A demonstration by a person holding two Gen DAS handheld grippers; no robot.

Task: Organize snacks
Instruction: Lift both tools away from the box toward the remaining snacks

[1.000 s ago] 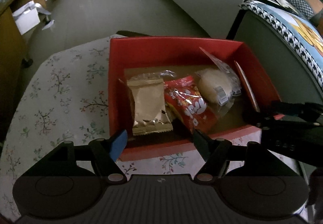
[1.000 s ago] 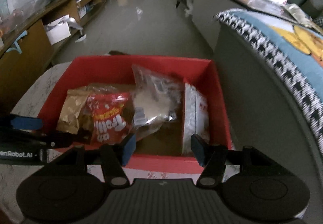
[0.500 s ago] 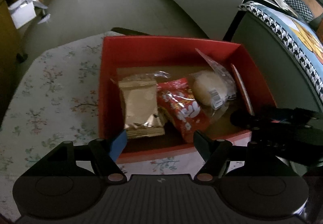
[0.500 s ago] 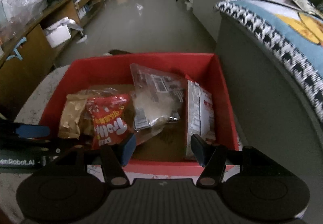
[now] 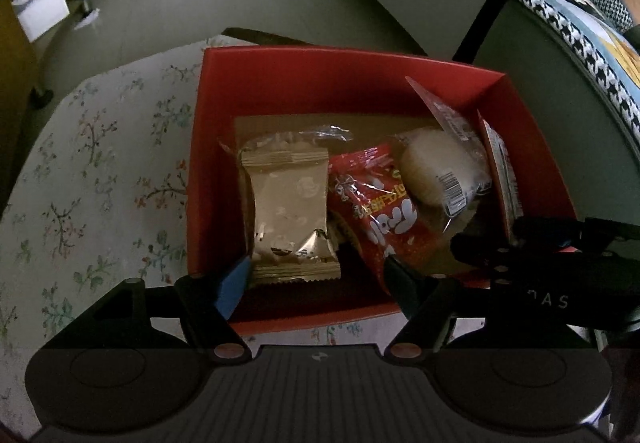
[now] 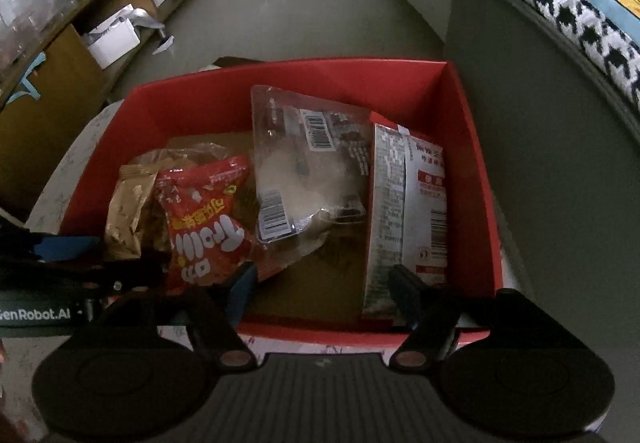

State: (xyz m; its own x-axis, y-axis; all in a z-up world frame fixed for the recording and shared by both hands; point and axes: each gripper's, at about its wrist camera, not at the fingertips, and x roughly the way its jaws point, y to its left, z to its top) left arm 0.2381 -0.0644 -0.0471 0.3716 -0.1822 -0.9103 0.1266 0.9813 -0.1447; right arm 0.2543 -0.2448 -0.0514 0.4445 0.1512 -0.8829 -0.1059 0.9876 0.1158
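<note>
Four wrapped snacks already lie in the red cardboard box [image 6: 476, 179] at frame centre; none remains outside. The left gripper [image 5: 316, 279] stands spread and empty. The right gripper [image 6: 320, 283] jaws are opening, nothing pinched between them.

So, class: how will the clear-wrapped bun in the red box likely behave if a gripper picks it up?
The clear-wrapped bun probably squashes easily: it looks soft and pale. Its glossy loose film may slip or crinkle between pads. It leans on the red gummy bag, so lifting could shift that.

Dim room; glossy grey floor [image 6: 320, 11]; wooden shelving [image 6: 100, 15] left; houndstooth-edged sofa [image 6: 560, 3] right; floral tablecloth [image 5: 92, 171].
</note>
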